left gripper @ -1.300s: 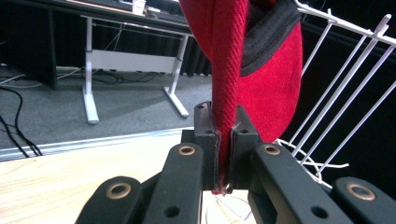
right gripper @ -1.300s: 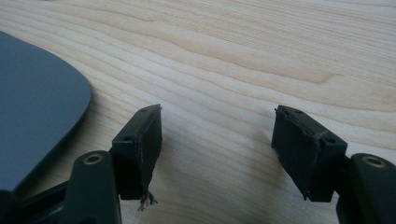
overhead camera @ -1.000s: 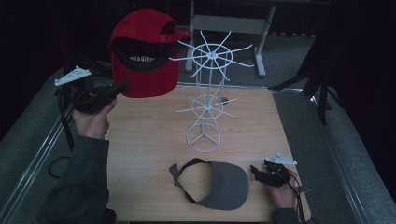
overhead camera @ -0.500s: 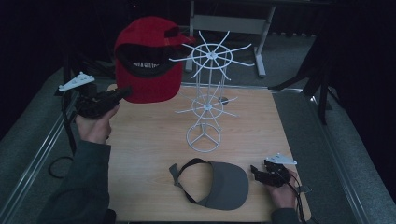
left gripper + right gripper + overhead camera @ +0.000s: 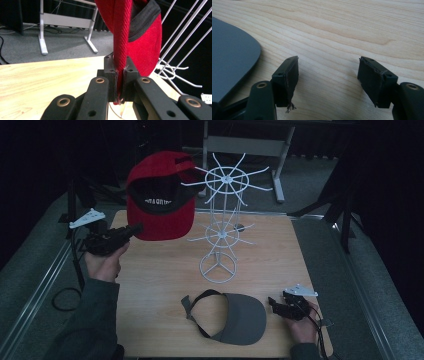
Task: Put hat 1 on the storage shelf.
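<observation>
Over the last second the red cap (image 5: 161,195), carried by the left gripper (image 5: 131,229), has shifted rightward toward the top ring of the white wire hat stand (image 5: 223,222), and now nearly touches its spokes; hanging it there appears to be the step in hand. The jaws are clamped on the cap's brim edge (image 5: 121,60). The right gripper (image 5: 328,75) rests with jaws wide and empty on the wooden table (image 5: 160,280), just beside the grey visor (image 5: 239,318). White lettering inside the cap is too blurred to read.
</observation>
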`<action>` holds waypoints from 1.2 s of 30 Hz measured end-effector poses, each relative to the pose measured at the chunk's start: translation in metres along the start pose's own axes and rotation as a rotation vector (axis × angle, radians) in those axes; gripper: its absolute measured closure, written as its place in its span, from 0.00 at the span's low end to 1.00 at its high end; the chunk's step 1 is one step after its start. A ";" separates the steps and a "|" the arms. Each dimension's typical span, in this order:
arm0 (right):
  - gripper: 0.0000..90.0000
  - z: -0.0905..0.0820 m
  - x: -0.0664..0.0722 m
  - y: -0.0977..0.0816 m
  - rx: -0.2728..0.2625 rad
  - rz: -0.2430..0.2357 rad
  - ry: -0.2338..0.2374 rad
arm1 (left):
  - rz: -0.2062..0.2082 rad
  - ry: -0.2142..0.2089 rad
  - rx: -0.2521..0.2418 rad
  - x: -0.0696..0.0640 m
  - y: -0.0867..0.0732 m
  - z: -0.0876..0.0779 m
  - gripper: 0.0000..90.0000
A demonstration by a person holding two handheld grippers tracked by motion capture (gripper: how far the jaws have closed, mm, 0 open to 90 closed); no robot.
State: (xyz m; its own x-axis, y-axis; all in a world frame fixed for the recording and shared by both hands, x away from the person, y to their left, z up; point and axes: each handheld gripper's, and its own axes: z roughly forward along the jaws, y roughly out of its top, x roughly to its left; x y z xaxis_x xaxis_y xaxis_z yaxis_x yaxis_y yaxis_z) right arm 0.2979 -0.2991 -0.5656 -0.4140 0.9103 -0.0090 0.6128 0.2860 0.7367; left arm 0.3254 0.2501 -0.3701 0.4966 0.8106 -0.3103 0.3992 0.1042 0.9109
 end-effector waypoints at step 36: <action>0.37 0.000 0.000 0.000 -0.001 -0.003 0.001 | 0.044 0.044 0.040 0.009 -0.039 0.002 0.70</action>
State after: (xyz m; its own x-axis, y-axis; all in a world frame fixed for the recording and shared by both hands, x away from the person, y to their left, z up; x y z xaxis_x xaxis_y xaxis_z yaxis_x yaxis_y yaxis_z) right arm 0.2978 -0.2995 -0.5657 -0.4165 0.9091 -0.0105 0.6107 0.2883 0.7375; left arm 0.3156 0.2523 -0.4083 0.4805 0.8385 -0.2571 0.4089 0.0451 0.9114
